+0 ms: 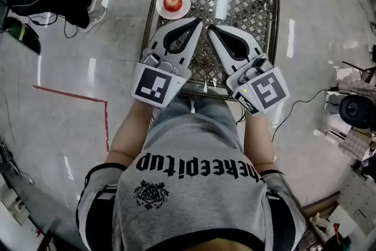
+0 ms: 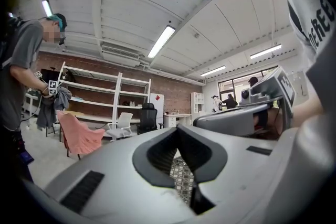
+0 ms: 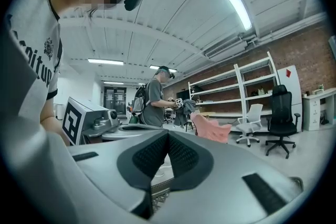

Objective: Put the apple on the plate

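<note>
The apple (image 1: 172,3) is sitting on the white plate (image 1: 184,8) at the far left corner of the metal lattice table (image 1: 258,14). The left gripper (image 1: 198,21) and the right gripper (image 1: 210,27) are hovering side by side over the table's near half, apart from the apple. Each is holding its jaws pressed together on nothing, and their tips are pointing close to one another.

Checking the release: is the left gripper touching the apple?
Apart. The head view shows bare wire table between the left gripper and the apple on its plate.
</note>
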`<state>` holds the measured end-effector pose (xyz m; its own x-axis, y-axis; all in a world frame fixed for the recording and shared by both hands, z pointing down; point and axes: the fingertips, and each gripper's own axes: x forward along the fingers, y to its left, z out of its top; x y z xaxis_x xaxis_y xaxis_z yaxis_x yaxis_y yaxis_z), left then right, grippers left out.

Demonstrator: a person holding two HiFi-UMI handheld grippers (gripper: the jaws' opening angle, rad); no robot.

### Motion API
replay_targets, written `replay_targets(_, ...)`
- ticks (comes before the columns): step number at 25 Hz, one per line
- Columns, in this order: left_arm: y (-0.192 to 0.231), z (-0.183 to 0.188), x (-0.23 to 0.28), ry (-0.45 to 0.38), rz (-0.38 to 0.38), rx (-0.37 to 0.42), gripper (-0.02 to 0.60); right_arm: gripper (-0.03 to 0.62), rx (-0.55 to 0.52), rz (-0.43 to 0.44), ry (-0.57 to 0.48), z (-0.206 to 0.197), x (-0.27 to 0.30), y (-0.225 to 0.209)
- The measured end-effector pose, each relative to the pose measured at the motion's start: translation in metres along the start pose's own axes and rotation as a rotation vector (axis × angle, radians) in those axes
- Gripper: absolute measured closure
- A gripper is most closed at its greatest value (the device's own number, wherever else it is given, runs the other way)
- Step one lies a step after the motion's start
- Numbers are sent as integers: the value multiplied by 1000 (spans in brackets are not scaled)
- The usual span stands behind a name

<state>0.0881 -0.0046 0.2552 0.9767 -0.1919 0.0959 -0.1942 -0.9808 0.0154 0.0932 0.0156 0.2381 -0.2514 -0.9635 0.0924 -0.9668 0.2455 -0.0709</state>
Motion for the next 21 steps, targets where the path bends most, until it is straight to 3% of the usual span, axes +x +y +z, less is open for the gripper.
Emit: replay_targets(21, -3, 13, -10, -24, 39, -1, 545, 605, -27, 39, -39, 23, -1, 11)
